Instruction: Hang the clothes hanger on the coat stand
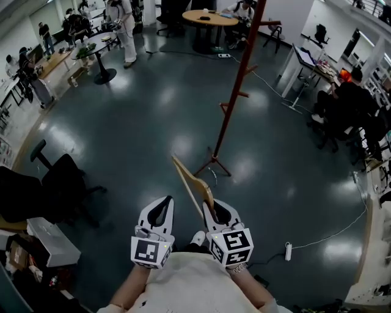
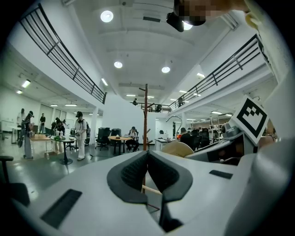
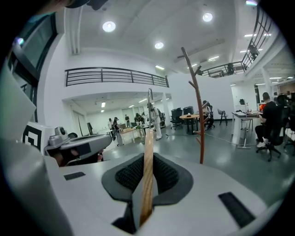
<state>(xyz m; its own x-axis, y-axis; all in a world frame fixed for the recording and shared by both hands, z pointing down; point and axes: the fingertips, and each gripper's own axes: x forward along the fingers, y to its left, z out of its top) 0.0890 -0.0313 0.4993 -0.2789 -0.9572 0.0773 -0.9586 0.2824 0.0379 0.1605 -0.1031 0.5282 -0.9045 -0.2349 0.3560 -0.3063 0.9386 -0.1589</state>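
A light wooden clothes hanger [image 1: 191, 182] sticks up and forward from my right gripper [image 1: 212, 209], which is shut on its lower end. In the right gripper view the hanger [image 3: 148, 168] runs edge-on between the pads. The red-brown coat stand [image 1: 235, 92] rises from the grey floor straight ahead, its feet just beyond the hanger's tip; the stand [image 3: 197, 103] is right of the hanger in that view. My left gripper [image 1: 164, 206] hovers beside the right one, shut with nothing in it. From the left gripper [image 2: 147, 171] I see the stand [image 2: 146, 117] dead ahead and the hanger [image 2: 178, 148] to the right.
A black office chair [image 1: 58, 183] and a white box [image 1: 52, 242] are at the left. A white power strip [image 1: 288, 250] with its cable lies on the floor at right. Round tables [image 1: 209, 18] and people stand far off; desks with seated people [image 1: 351, 104] line the right.
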